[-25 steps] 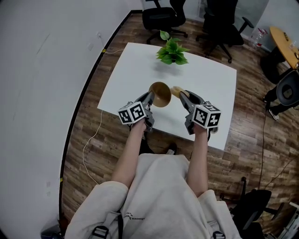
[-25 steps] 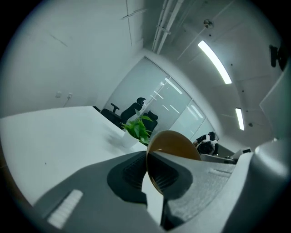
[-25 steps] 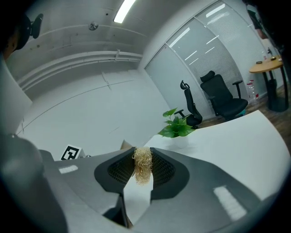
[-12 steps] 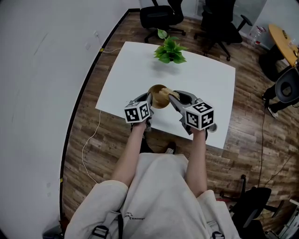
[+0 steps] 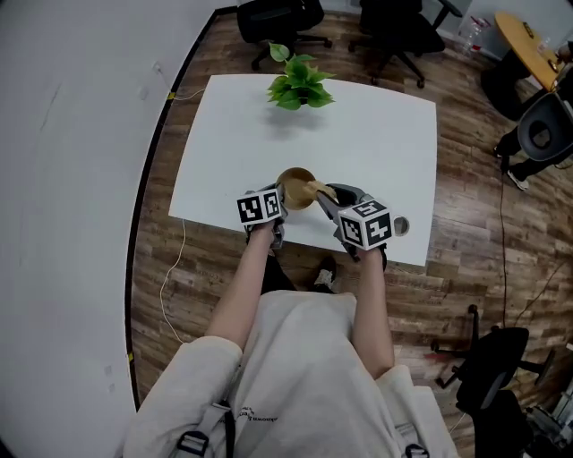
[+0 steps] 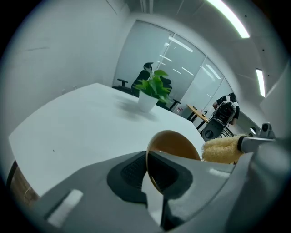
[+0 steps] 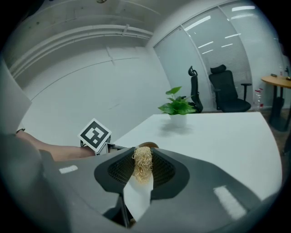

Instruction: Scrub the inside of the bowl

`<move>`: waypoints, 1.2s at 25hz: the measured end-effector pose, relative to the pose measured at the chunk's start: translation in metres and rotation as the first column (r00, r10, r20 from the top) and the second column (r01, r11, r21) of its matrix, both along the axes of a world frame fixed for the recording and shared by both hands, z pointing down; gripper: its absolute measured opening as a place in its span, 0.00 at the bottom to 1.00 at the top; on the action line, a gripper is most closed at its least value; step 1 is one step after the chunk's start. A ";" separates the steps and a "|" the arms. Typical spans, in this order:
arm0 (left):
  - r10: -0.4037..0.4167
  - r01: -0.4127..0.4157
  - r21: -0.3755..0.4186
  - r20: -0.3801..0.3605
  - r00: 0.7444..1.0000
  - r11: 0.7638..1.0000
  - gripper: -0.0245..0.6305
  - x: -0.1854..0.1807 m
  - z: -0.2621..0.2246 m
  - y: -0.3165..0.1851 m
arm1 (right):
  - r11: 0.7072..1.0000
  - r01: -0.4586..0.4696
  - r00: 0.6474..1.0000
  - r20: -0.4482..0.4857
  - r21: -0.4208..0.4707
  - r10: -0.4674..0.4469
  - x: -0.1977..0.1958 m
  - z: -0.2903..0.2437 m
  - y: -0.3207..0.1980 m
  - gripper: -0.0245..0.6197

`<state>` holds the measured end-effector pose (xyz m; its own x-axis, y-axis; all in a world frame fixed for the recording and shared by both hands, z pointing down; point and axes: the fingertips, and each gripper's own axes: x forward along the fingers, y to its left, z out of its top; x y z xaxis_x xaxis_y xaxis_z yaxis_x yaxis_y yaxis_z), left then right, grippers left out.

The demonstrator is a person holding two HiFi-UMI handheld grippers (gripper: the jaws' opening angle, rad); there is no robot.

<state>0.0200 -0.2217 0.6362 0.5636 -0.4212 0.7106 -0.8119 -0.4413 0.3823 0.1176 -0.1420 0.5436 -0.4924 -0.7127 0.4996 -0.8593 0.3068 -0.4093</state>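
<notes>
A tan wooden bowl is held tipped on its side above the near part of the white table. My left gripper is shut on the bowl's rim, its jaws pinching the thin wall. My right gripper is shut on a straw-coloured loofah scrubber, which reaches into the bowl's mouth from the right. The scrubber shows beside the bowl in the left gripper view. Only a sliver of the bowl shows past the scrubber in the right gripper view.
A potted green plant stands at the table's far edge. A small round grey object lies near the table's front right edge. Black office chairs stand beyond the table. A white wall runs along the left.
The right gripper has swung left and brought the scrubber from beside the bowl into its mouth. Both grippers and the bowl have drawn closer to the table's near edge.
</notes>
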 end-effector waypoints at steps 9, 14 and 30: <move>0.121 -0.115 -0.157 0.029 0.992 0.981 0.07 0.020 0.045 0.005 | 0.959 -0.257 0.966 -0.016 -0.122 0.257 0.031 0.044 0.028 0.22; 0.235 -0.229 -0.175 0.014 0.972 0.957 0.08 0.023 0.048 0.004 | 0.895 -0.427 0.904 -0.049 -0.129 0.424 0.024 0.046 0.041 0.22; 0.613 -0.590 0.185 -0.117 0.781 0.786 0.04 -0.023 -0.053 0.010 | 0.645 -0.763 0.626 -0.309 -0.053 0.716 -0.062 0.038 0.065 0.22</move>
